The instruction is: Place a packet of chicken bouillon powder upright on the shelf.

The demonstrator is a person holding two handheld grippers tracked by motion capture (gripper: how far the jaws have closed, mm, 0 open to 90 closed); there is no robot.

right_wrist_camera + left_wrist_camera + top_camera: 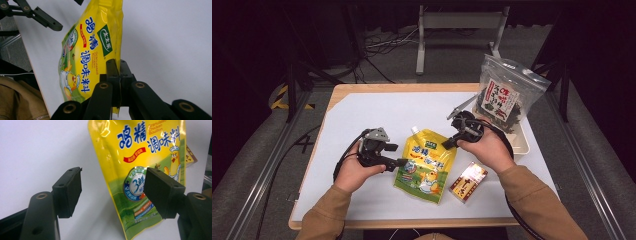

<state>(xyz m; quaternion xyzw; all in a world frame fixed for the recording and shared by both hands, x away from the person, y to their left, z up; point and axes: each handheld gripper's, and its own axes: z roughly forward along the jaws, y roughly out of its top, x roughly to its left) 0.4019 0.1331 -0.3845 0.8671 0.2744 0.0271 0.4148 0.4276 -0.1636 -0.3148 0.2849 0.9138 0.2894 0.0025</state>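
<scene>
Left hand holds the left gripper at the left edge of the yellow pouch, pointing right at it, fingers released and spread, nothing between them; the pouch lies just beyond. Right hand sits right of the pouch top, right gripper angled down-left, fingers clenched on the pouch's upper right edge, pads pinching the film. Pouch: glossy yellow spouted bag, white cap at the top, blue Chinese lettering, red banner, cartoon chicken in a chef hat, green base. It lies mid worktop, slightly tilted, held by the right fingers at the edge. Small red-brown box lies flat just right of the pouch's bottom corner. White tray sits right of the pouch, behind the right hand; a clear bag of dark dried food with a red-white label stands in it.
</scene>
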